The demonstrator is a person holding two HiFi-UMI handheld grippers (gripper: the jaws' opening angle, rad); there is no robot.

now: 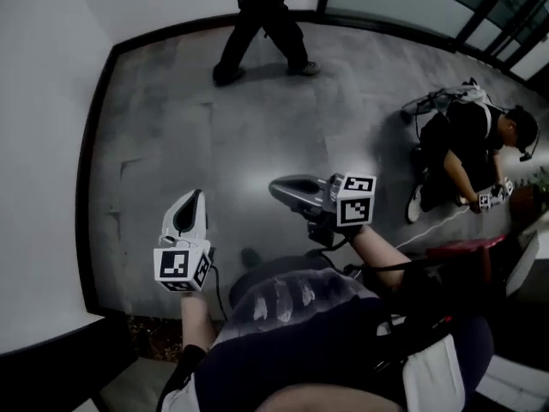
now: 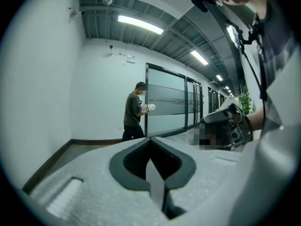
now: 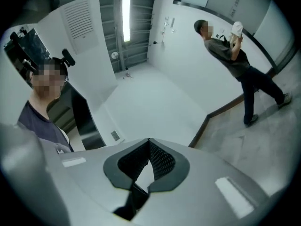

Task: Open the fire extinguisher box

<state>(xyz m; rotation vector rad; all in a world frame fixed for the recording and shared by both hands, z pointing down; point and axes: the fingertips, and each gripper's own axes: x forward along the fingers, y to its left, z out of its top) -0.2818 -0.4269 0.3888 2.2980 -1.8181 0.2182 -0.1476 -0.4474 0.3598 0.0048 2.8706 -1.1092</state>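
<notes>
No fire extinguisher box shows clearly in any view. In the head view my left gripper is held above the grey floor and points away from me, with its jaws together and nothing in them. My right gripper is held at about the same height and points left across the floor. The left gripper view looks along shut jaws at a white wall and a glass partition, with the right gripper at its right. In the right gripper view the tips meet in front of a bare white wall.
A person walks by the far glass wall. Another person crouches at the right beside a backpack. A red flat-topped thing lies near my right elbow. A white wall with a dark skirting bounds the left.
</notes>
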